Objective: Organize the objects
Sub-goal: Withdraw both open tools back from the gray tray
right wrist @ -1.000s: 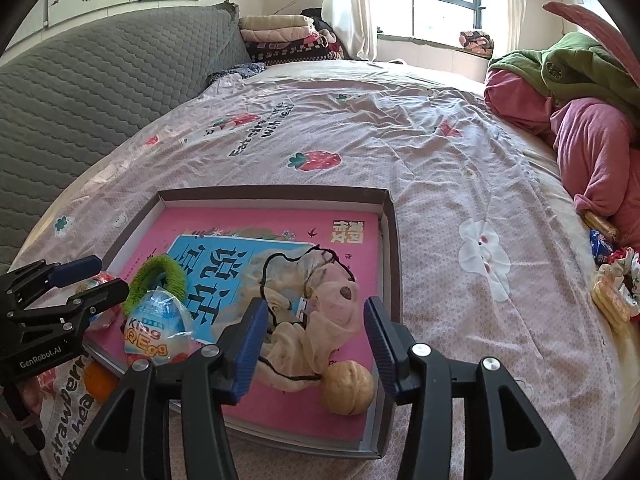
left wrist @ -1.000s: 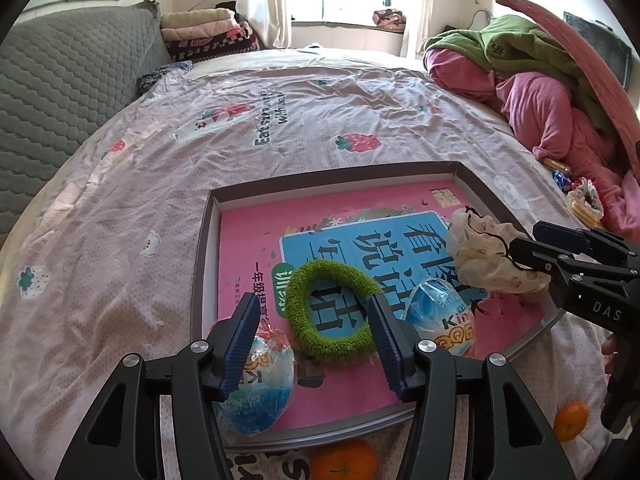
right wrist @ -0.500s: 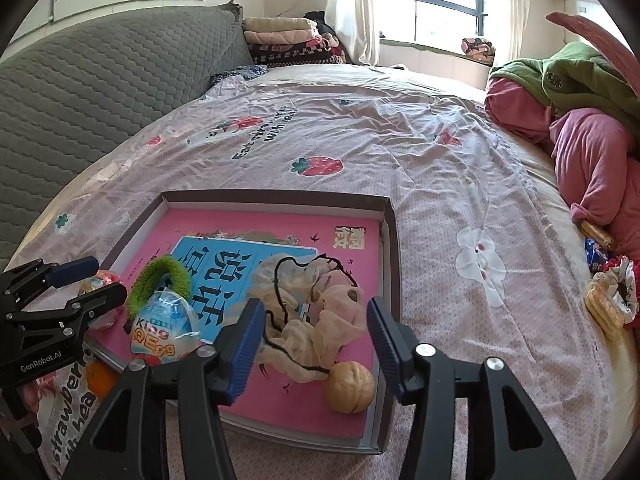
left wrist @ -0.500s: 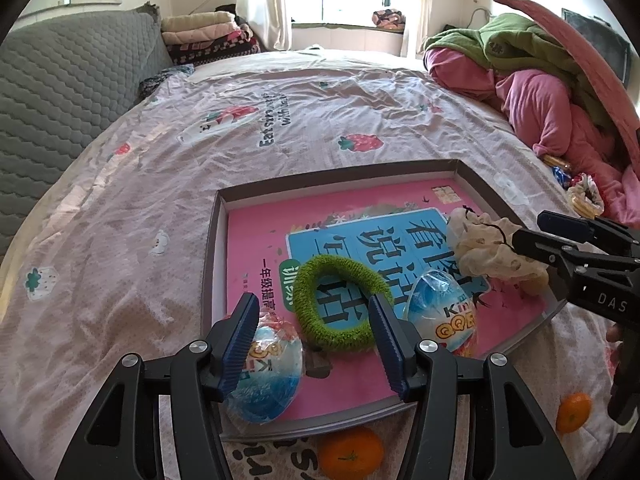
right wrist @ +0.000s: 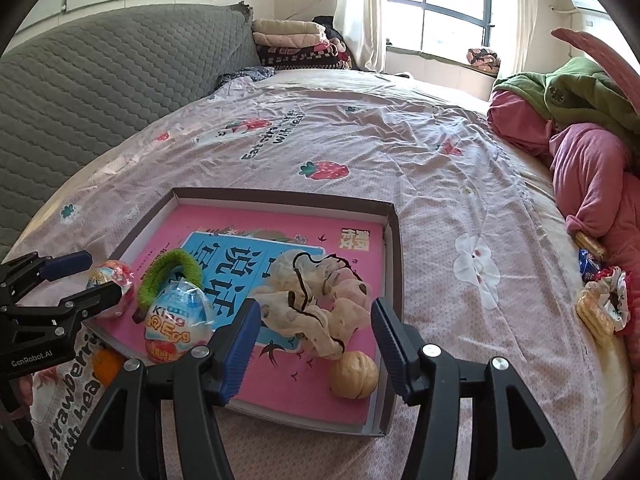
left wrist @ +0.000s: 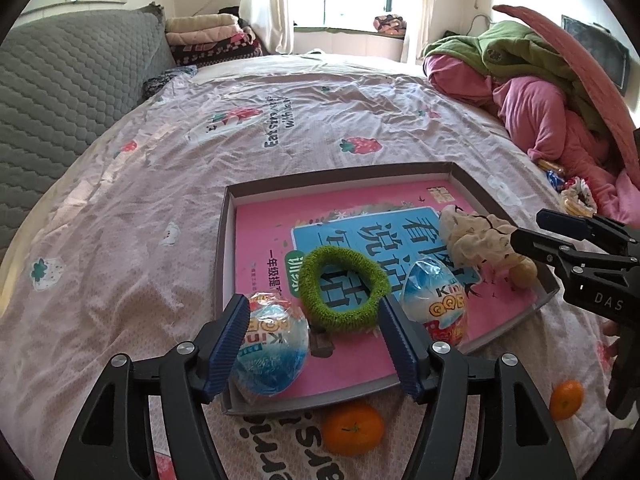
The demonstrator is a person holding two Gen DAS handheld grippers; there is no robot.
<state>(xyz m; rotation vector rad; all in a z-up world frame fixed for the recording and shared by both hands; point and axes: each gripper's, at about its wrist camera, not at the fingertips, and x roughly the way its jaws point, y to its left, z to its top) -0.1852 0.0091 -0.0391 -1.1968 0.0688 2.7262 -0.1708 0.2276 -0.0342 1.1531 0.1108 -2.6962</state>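
here, a shallow cardboard tray rests on the strawberry-print bedsheet, its floor covered by a pink workbook. left gripper: jaws opening and spread, pinching nothing; a wrapped toy egg lies in the tray's near-left corner just beside the left finger, and a green fuzzy hair tie lies between the fingertips on the workbook. right gripper: jaws spread, empty, above a cream scrunchie near the tray's right edge; a walnut sits at the near-right corner, touching the scrunchie. a second toy egg stands by the near edge. two mandarins lie on the sheet outside the near edge.
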